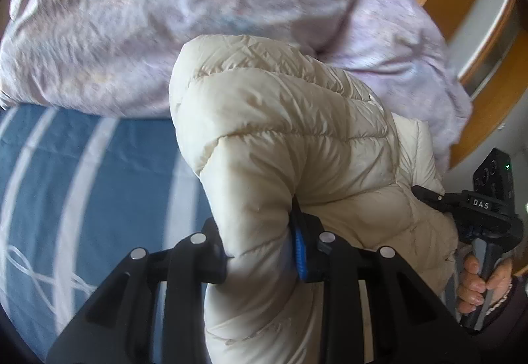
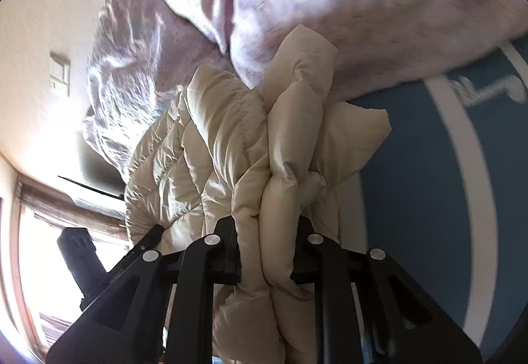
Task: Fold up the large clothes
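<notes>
The cream puffer jacket [image 1: 283, 133] hung between both tongs above the bed [image 1: 99, 172]; left tongs [image 1: 260, 252] and right tongs [image 2: 267, 261] each pinched a bunched fold. Light, springy and slick, it probably wanted grips along quilted seams.

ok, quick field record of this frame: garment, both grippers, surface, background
garment: cream puffer jacket, bunched, lifted off the bed
left gripper: clamped on a jacket fold
right gripper: clamped on a thick stack of jacket layers
surface: blue sheet with white stripes
background: lilac duvet heaped behind the jacket
person: hand on the right gripper's handle
</notes>
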